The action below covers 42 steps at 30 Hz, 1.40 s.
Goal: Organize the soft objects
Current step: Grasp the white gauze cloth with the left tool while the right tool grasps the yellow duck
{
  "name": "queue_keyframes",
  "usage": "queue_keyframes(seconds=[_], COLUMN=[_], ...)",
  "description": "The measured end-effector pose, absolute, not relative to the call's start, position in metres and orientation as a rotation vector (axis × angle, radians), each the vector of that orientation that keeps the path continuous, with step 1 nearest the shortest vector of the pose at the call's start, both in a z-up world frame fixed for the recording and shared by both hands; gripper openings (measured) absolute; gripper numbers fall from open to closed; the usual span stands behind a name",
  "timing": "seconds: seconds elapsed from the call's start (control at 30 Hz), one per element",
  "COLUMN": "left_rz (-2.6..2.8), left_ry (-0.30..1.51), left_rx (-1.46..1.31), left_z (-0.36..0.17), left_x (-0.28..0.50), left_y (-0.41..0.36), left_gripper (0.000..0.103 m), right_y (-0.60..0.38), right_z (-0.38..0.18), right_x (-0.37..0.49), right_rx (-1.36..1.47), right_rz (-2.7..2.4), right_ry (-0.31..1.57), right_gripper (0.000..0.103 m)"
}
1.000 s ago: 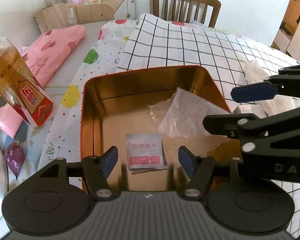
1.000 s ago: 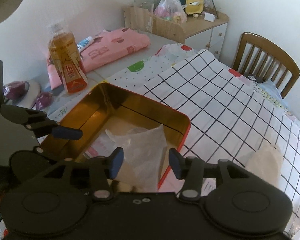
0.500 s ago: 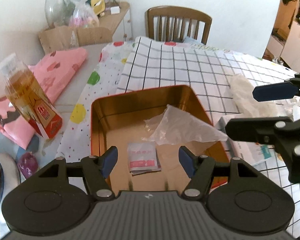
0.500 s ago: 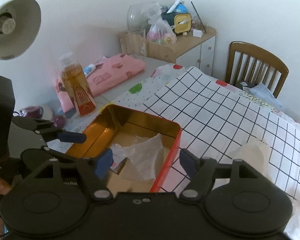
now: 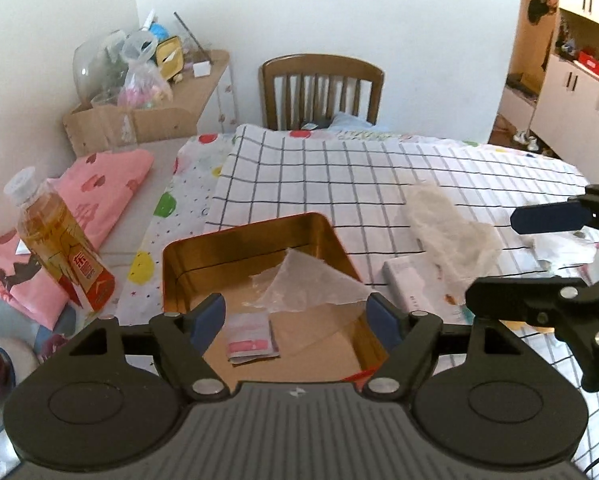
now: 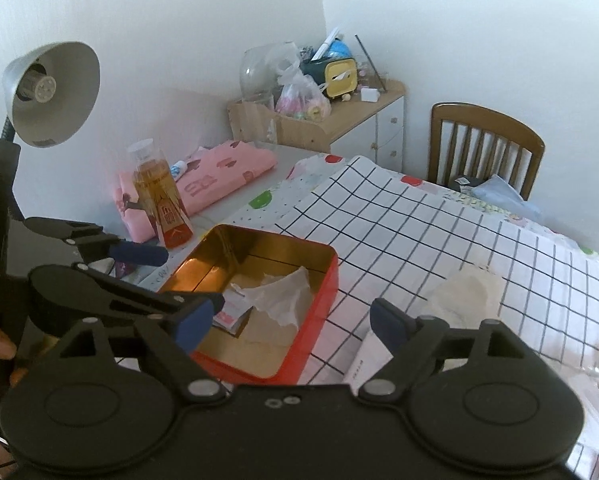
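Checked cloth [image 5: 379, 168] covers the worktop; bottle [image 5: 59, 240] beside tin [image 5: 187, 248]; left tool [image 5: 295, 316] and right tool [image 6: 291, 320] released, empty.

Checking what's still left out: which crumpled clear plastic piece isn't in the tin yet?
The plastic wad on the checked cloth, right of the tin; the other sheet lies inside.

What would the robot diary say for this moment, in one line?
left hand-held gripper: open, empty | right hand-held gripper: open, empty | tin: holds clear wrapper, pink sachet | crumpled white wad: on checked cloth, outside tin
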<state>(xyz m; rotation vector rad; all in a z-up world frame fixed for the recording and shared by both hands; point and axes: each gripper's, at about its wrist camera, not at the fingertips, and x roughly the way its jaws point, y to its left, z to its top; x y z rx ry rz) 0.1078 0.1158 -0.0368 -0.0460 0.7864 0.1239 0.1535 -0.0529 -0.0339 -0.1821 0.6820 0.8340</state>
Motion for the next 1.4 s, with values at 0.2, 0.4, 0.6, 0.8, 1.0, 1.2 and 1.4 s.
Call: queue_keyframes(seconds=[0.2,0.4,0.6,0.8,1.0,1.2,1.4], left_rz=[0.088,0.050,-0.011,-0.072,-0.052,-0.088,-0.114], left_ry=[0.758,0.738,0.710,0.678,0.688,0.708,0.742], left_rx=[-0.044,-0.054,-0.056,-0.063,-0.030,-0.003,-0.048], left_z=[-0.027,-0.021,-0.017,-0.017,-0.024,-0.034,-0.044], left_x=[0.100,0.096,0.094,0.098,0.113,0.131,0.156], left_y=[0.101,0.087,0.069,0.049,0.026,0.004,-0.007], left_gripper=[0.084,0.086,0.092,0.101,0.101,0.101,0.101], right_y=[-0.079,-0.108,-0.138,-0.169,-0.194,-0.212,-0.220], right_z=[-0.030,-0.029,-0.035,-0.041,-0.053,-0.068,-0.082], right_x=[0.137,0.120,0.108,0.103,0.106,0.113,0.123], right_rx=[-0.162,-0.150,-0.132,-0.107,-0.081,-0.051,-0.060], right_rz=[0.799,0.749,0.682,0.616,0.556,0.514,0.510], right_ry=[0.653,0.620,0.620,0.623,0.642,0.667,0.686], right_gripper=[0.092,0.098,0.100,0.101,0.101,0.101,0.099])
